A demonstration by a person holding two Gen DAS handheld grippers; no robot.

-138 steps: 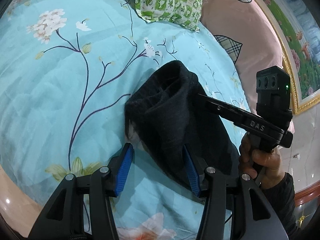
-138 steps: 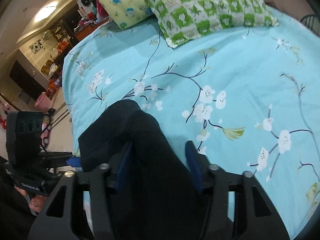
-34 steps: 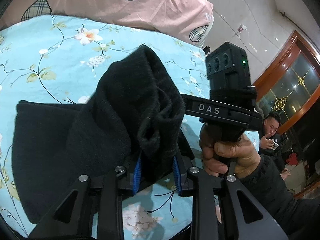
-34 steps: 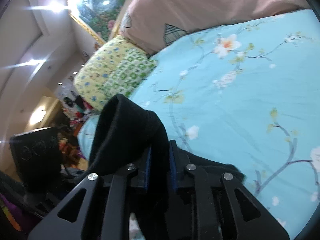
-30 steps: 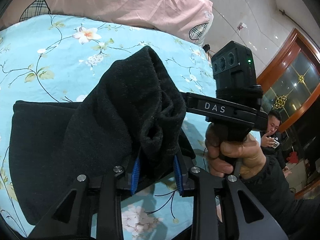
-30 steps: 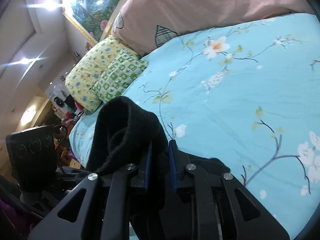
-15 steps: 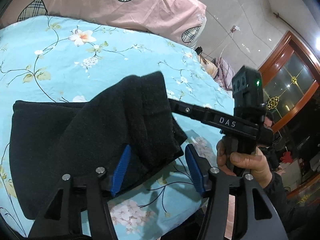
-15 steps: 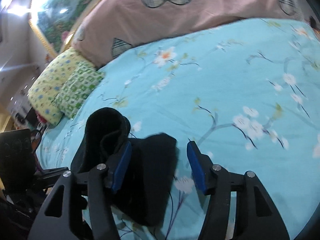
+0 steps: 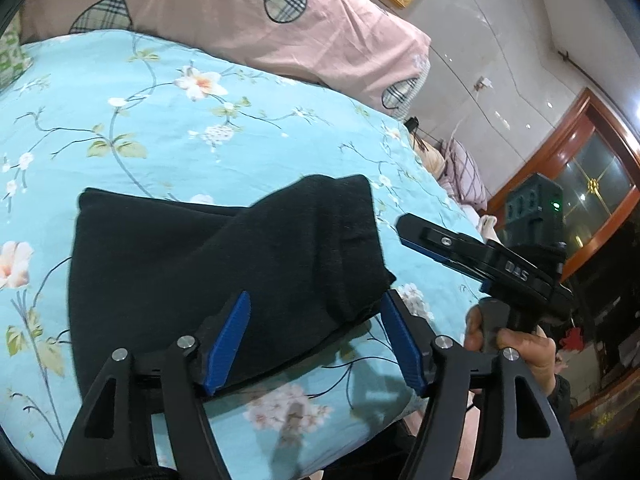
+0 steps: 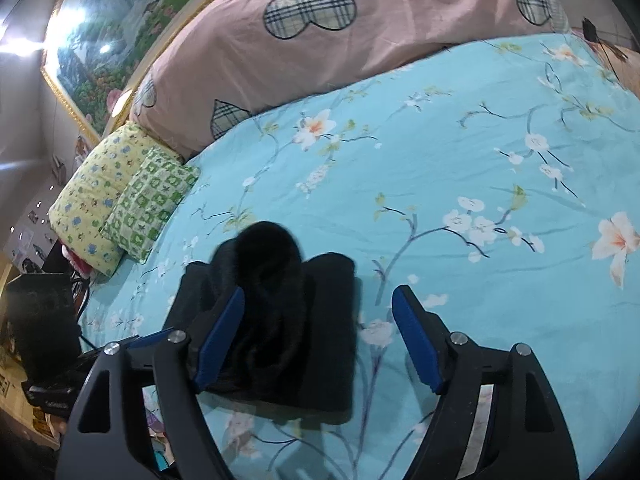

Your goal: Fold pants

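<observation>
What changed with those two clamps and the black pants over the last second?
Both let go. The left gripper and right gripper, shut on the raised fold of the black pants a second ago, are open, and the fold has dropped flat. The pants remain on the blue floral bedspread.

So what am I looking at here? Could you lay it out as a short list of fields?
setting: bed with a blue floral sheet
garment: black pants, folded into a bundle near the bed's edge
left gripper: open, blue pads either side of the bundle's near end, not clamping
right gripper: open, holding nothing
pillows: green checked pillow and yellow pillow, side by side
behind: pink quilt with plaid hearts
</observation>
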